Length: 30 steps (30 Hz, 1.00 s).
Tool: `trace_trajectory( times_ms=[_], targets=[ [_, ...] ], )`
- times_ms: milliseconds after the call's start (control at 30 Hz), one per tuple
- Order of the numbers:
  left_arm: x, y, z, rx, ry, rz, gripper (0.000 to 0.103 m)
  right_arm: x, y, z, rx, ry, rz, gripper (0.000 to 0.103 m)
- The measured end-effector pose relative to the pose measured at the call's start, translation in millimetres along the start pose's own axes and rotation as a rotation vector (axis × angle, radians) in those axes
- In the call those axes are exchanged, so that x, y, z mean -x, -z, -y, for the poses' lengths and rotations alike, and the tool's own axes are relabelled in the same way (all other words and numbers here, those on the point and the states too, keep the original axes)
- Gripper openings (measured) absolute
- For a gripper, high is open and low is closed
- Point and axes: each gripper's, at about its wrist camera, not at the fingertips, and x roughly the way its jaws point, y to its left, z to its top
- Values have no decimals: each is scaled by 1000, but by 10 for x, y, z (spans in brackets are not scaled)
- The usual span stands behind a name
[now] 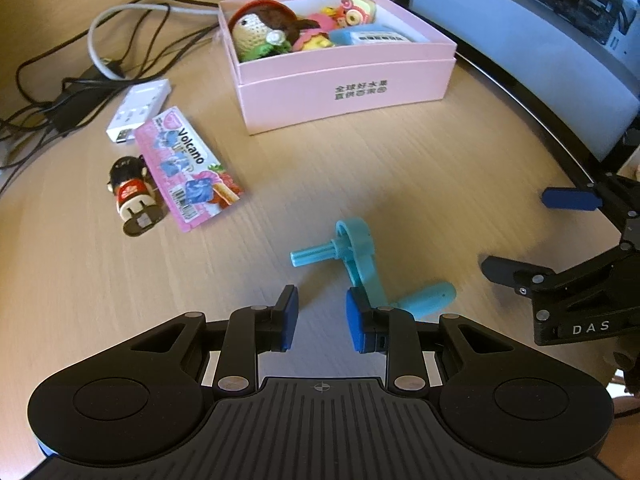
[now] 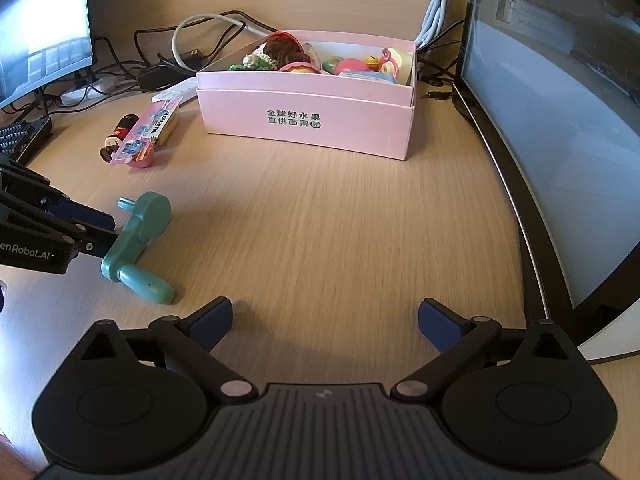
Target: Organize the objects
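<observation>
Teal crank handle (image 1: 354, 258) lies flat on the wooden surface (image 1: 400, 168), toward its near edge, its grip stub pointing to my right and its short shaft pointing left. My left gripper (image 1: 322, 318) sits low just in front of it with the fingers parted; the right-hand blue pad (image 1: 356, 322) is right beside the crank's arm, but I cannot tell whether it touches. Nothing is gripped between them. In the right wrist view the same crank (image 2: 138, 240) shows at the left, with the left gripper's dark fingers (image 2: 86, 222) reaching in beside it.

My right gripper (image 2: 325, 322) hovers over bare wood with its fingers spread wide, holding nothing, well apart from the crank.

Toward the far edge stands a pink box (image 1: 344, 88) with printed characters on its front wall, already carrying a crocheted doll (image 1: 260, 30) and several small colourful toys. Left of the box lie a pink Volcano snack packet (image 1: 188, 164), a small figurine (image 1: 134, 196) touching the packet's edge, and a white adapter (image 1: 138, 112). Dark cables (image 1: 60, 92) tangle at the far left corner. A monitor (image 2: 560, 128) runs along the right edge.
</observation>
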Motion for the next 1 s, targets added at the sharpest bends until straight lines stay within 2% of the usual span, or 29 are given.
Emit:
trace_trajectory(
  times_ms=[67,200,233,300,400,467,533,600,633,733,900,1000],
  targets=[
    [-12,-18,6,-11,18,-7,37,-2,2,0,-1,-2,-2,101],
    [-36,-44,25,-6,90,-17,68,-14,-4,-4,0,-3,-3,103],
    [-40,-44,20,3,110,-14,72,-16,-3,-2,0,-3,-3,103],
    [-28,-34,-26,43,162,2,72,-19,-1,4,2,-5,-1,103],
    [49,-23,-169,158,191,31,62,-17,2,12,6,-8,2,103],
    [194,-32,-234,194,142,137,62,-16,9,14,8,-9,5,103],
    [291,-88,-288,234,50,240,62,-11,17,12,10,-9,10,103],
    [287,-179,-376,297,-42,300,63,-11,20,8,10,-9,12,103],
    [251,-232,-422,332,-92,307,63,-14,20,7,11,-9,13,103],
    [85,-378,-529,395,-166,273,63,-10,21,8,12,-11,14,103],
    [-164,-543,-594,380,-211,206,65,-12,24,20,12,-11,14,103],
    [-295,-667,-645,382,-240,198,65,7,41,31,10,-9,13,103]
  ],
)
